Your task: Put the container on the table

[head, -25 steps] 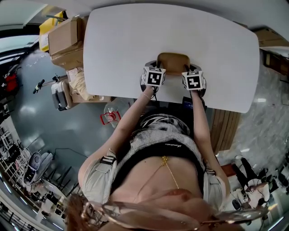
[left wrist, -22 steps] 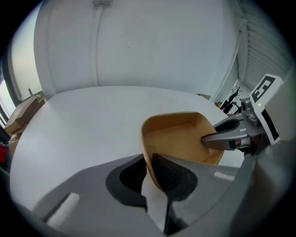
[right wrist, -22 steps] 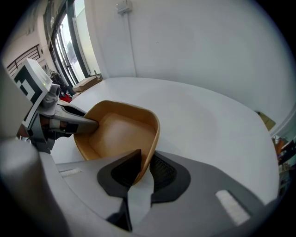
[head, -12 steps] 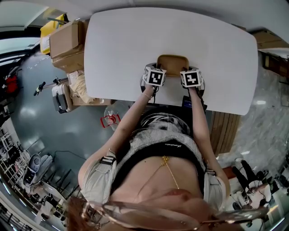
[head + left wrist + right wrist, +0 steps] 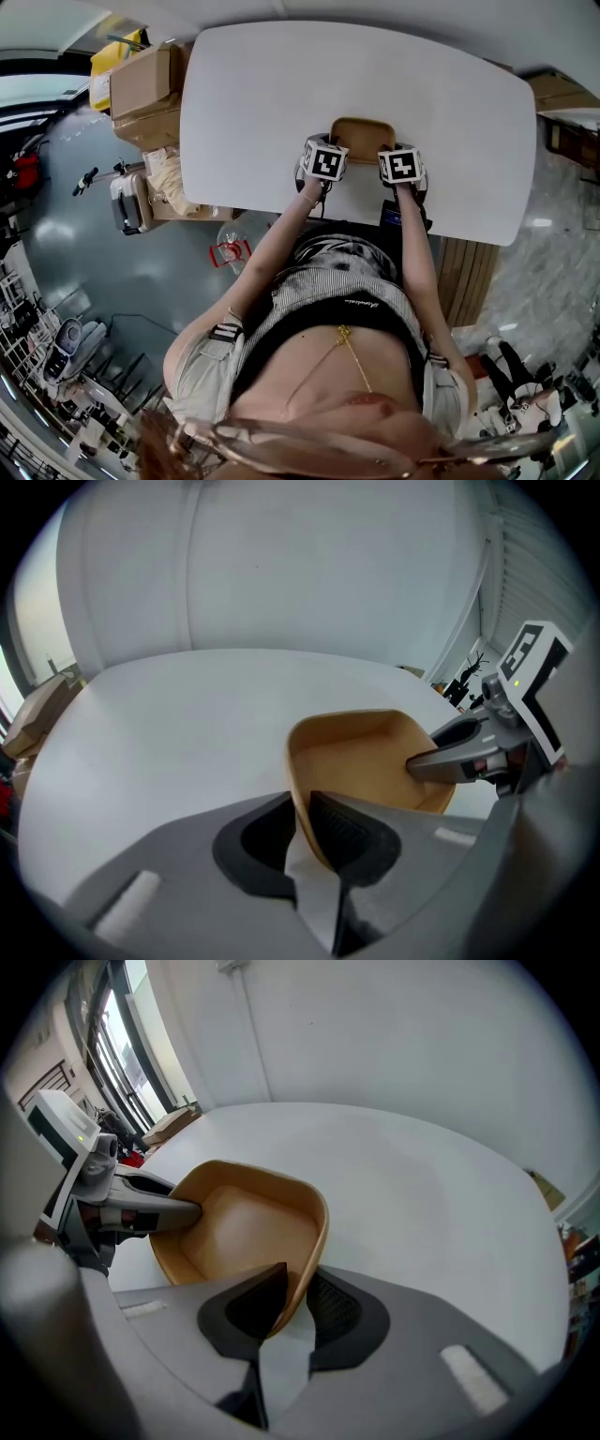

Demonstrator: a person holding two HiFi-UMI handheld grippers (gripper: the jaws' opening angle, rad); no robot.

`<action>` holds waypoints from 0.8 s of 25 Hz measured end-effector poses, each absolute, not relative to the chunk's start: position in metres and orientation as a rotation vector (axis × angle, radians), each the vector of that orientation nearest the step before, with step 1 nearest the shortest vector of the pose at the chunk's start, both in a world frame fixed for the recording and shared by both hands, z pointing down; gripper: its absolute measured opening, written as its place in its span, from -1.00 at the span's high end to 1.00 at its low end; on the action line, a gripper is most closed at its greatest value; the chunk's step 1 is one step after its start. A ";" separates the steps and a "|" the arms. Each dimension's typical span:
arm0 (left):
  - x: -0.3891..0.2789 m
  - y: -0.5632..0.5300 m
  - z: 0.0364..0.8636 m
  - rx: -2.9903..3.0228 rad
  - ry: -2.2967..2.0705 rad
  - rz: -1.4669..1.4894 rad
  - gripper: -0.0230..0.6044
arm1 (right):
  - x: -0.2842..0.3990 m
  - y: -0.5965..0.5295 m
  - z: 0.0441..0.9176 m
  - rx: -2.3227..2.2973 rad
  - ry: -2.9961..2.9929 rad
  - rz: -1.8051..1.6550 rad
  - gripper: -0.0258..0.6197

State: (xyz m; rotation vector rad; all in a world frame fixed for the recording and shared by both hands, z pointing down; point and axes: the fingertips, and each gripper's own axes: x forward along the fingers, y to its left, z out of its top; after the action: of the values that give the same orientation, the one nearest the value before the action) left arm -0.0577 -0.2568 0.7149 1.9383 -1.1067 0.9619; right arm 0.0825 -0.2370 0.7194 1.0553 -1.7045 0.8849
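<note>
Pinching thin walls of smooth, rounded tan container (image 5: pixel 361 761).

Can't tell if container (image 5: pixel 361 131) base touches table (image 5: pixel 281 94) or hangs just above it. In head view, can't see container's near corners or either set of jaws: under cubes of left gripper (image 5: pixel 323 157) & right gripper (image 5: pixel 401 165). Can't ID floor clutter (image 5: pixel 56 347) at left, too small.

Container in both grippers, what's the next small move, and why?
Probably lower the container flat onto the table: the left gripper and right gripper each clamp its rim, and I cannot tell whether its base rests there yet.
</note>
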 end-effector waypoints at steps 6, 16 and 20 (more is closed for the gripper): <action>-0.058 -0.258 0.715 1.944 -1.110 0.956 0.79 | 0.082 -0.237 0.721 1.063 -1.709 0.896 0.66; -0.059 -0.257 0.715 1.944 -1.114 0.945 0.78 | 0.082 -0.237 0.721 1.080 -1.732 0.941 0.66; -0.059 -0.257 0.715 1.947 -1.116 0.942 0.78 | 0.081 -0.237 0.722 1.080 -1.743 0.963 0.66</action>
State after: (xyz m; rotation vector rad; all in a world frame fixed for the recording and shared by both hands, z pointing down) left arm -0.0589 -0.2571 0.7151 1.9468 -1.1163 0.9424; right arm 0.0812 -0.2371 0.7221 1.0804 -1.7428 0.9634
